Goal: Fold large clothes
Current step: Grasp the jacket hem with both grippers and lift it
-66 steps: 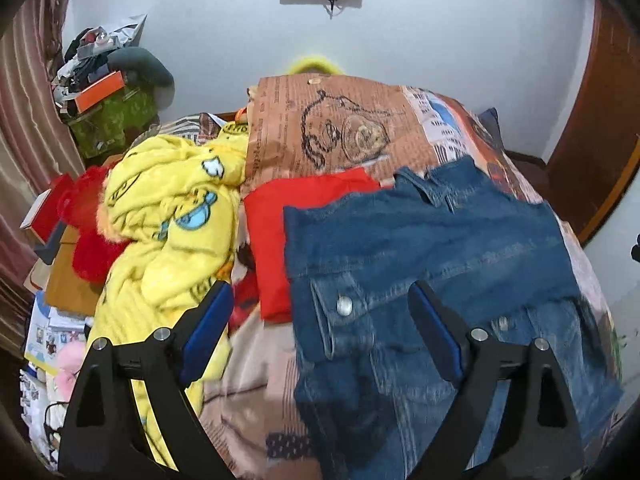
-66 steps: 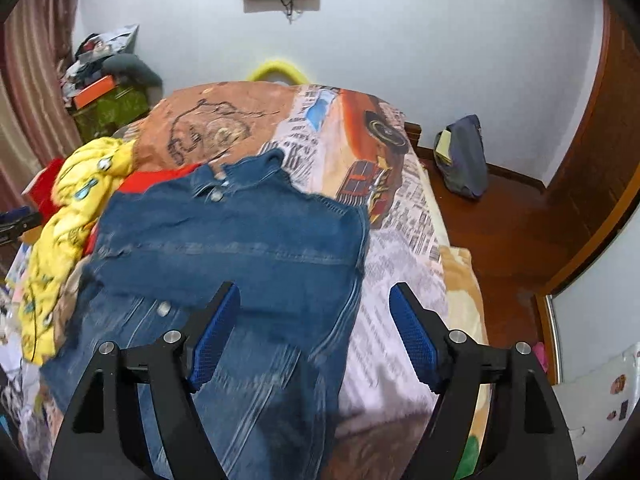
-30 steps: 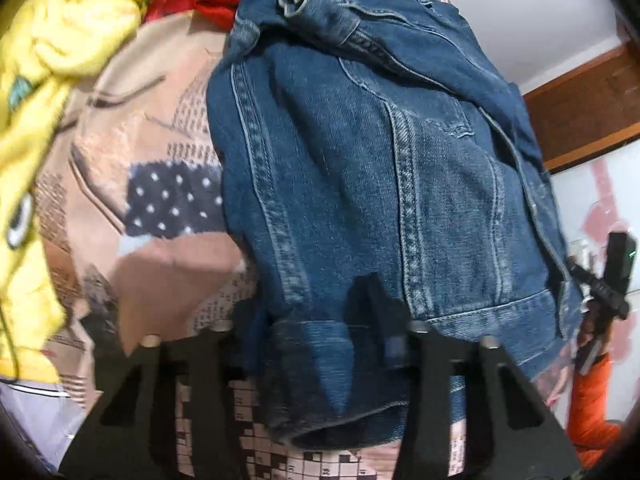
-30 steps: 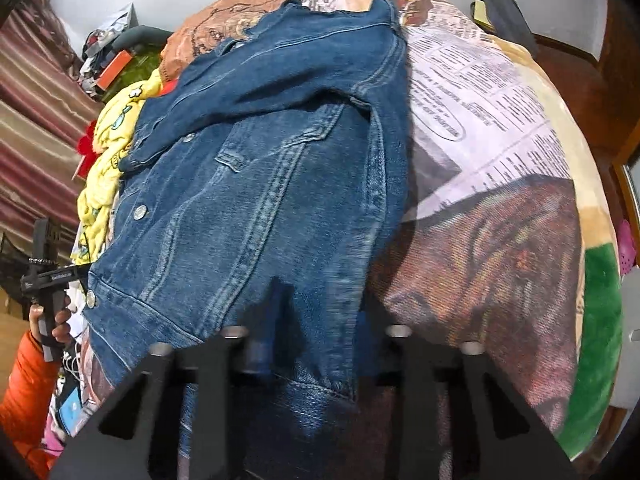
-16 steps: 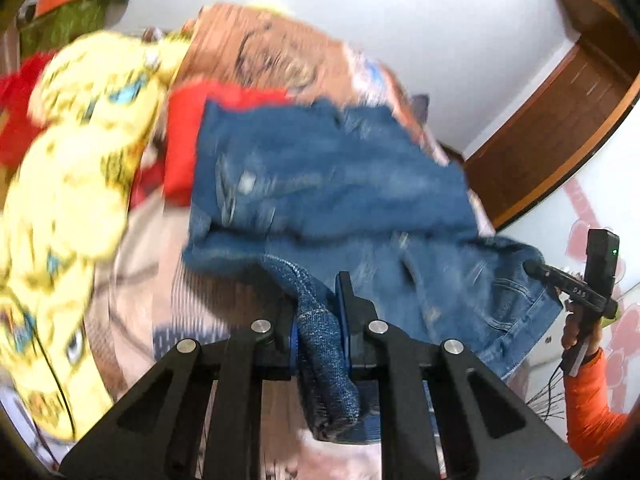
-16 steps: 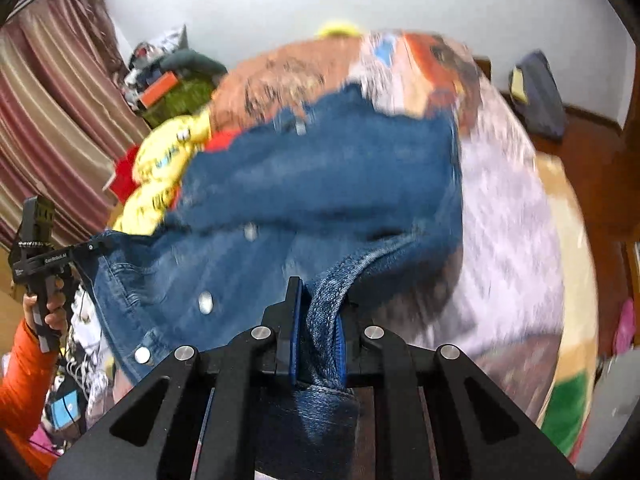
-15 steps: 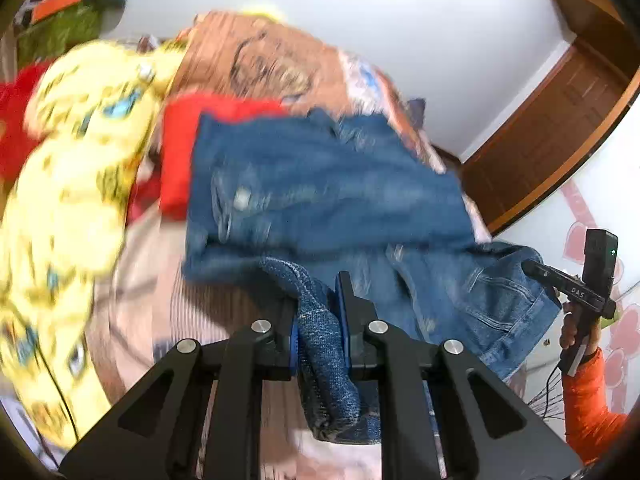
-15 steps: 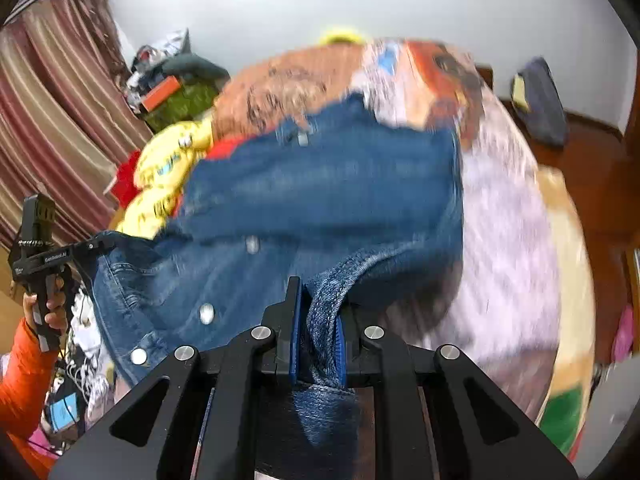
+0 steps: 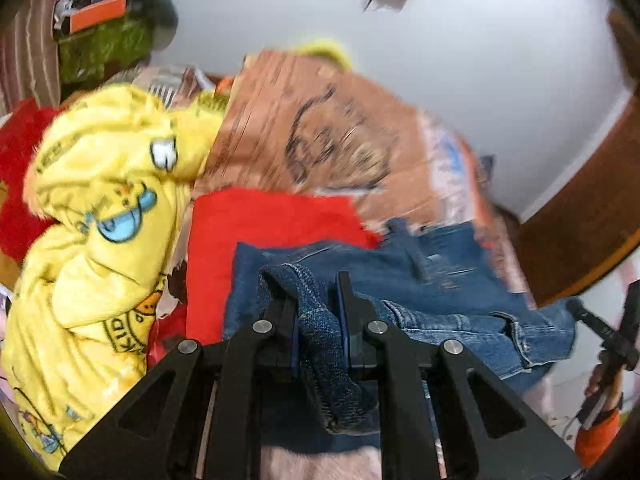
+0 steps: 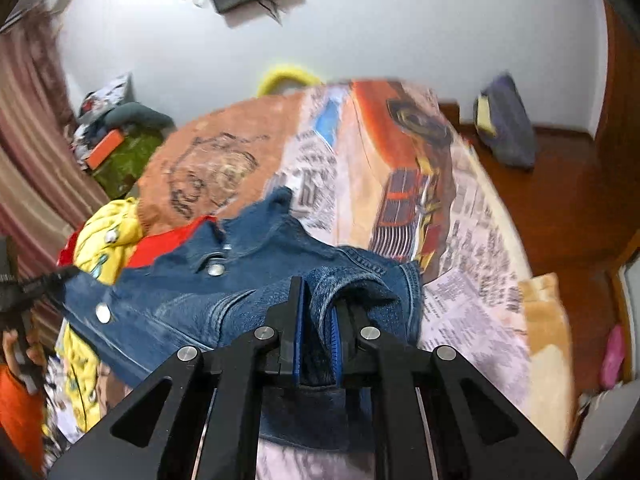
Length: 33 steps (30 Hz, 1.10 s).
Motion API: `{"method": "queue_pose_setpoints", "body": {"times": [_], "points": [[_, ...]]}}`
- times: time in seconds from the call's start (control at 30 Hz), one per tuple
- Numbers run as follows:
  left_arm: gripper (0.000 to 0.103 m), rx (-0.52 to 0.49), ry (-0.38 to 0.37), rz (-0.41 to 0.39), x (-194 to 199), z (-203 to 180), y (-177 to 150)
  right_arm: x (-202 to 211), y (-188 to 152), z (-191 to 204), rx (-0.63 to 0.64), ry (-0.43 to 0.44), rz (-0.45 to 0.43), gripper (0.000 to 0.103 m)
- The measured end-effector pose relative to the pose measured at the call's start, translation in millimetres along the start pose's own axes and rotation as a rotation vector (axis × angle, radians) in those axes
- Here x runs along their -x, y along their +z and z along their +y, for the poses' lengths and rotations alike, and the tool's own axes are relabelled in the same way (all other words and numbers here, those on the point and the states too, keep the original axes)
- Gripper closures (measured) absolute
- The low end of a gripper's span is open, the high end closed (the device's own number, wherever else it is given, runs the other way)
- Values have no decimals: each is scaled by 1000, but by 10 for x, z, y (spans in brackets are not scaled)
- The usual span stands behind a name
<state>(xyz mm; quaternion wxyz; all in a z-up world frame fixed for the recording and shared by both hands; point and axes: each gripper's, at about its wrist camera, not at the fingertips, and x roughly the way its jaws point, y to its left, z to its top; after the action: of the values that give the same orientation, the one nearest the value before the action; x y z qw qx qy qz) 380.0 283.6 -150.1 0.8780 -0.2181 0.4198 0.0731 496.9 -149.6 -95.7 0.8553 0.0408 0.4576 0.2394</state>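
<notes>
A blue denim jacket [image 9: 420,276] lies on the bed, its collar toward the headboard. My left gripper [image 9: 318,292] is shut on the jacket's bottom hem, which hangs in a fold between the pads. In the right wrist view the denim jacket [image 10: 192,300] shows its metal buttons, and my right gripper [image 10: 318,292] is shut on the hem at the other corner. Both corners are lifted off the bed and held over the jacket's upper half. The other gripper and the hand holding it show at each view's edge.
A yellow cartoon-print garment [image 9: 104,232] and a red cloth [image 9: 264,220] lie left of the jacket on the printed bedspread [image 10: 400,168]. A cluttered shelf [image 9: 100,36] stands at the back left. A dark bag [image 10: 506,128] sits on the wooden floor to the right.
Both grippers closed on the jacket's bottom hem, then lifted it and carried it toward the collar end. The jacket's lower half now folds up over its upper half.
</notes>
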Motion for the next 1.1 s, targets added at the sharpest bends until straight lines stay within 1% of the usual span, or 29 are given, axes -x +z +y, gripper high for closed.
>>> {"method": "queue_pose_setpoints", "body": {"times": [0.07,0.17,0.2,0.3,0.4,0.43,0.47,0.53,0.57,0.6,0.63,0.67,0.7,0.77,0.83,1.0,1.1], "points": [[89,11,42,66,-396,94,-73,-265,-32,-119,-26,-15,32,94],[87,-14,82,136,-752,155,-227,-500,-105,-244,-39,-30,72,94],[85,-33,89,144,-814,157,-270,-534,-99,-278,-36,-29,76,94],[83,-135,124,121,-859,85,-366,-557,-160,-338,-9,-15,84,95],[83,-174,144,135,-806,24,-374,-434,-144,-321,9,-11,75,94],[83,-178,146,139,-780,15,-361,-374,-138,-298,19,-20,70,88],[83,-184,150,142,-734,-1,-347,-353,-130,-281,28,-37,63,78],[80,-194,156,143,-641,-33,-322,-165,-115,-237,62,-158,7,67],[67,-188,170,137,-555,-40,-308,-70,-121,-230,69,-208,-25,67],[43,-182,193,123,-478,-45,-297,5,-137,-230,71,-232,-41,67],[36,-181,204,103,-428,-52,-290,135,-168,-228,75,-239,-53,67],[33,-192,214,56,-295,-62,-297,220,-197,-238,75,-221,-54,67],[33,-210,226,36,-216,-81,-304,279,-214,-251,73,-207,-53,67],[33,-235,240,32,-104,-114,-330,422,-293,-240,80,-191,-47,67],[33,-262,238,28,34,-173,-407,544,-399,-182,108,-176,-31,67],[31,-353,195,43,208,-398,-700,593,-591,64,173,-129,4,67],[30,-404,170,72,169,-555,-901,526,-705,229,219,-96,32,67]]}}
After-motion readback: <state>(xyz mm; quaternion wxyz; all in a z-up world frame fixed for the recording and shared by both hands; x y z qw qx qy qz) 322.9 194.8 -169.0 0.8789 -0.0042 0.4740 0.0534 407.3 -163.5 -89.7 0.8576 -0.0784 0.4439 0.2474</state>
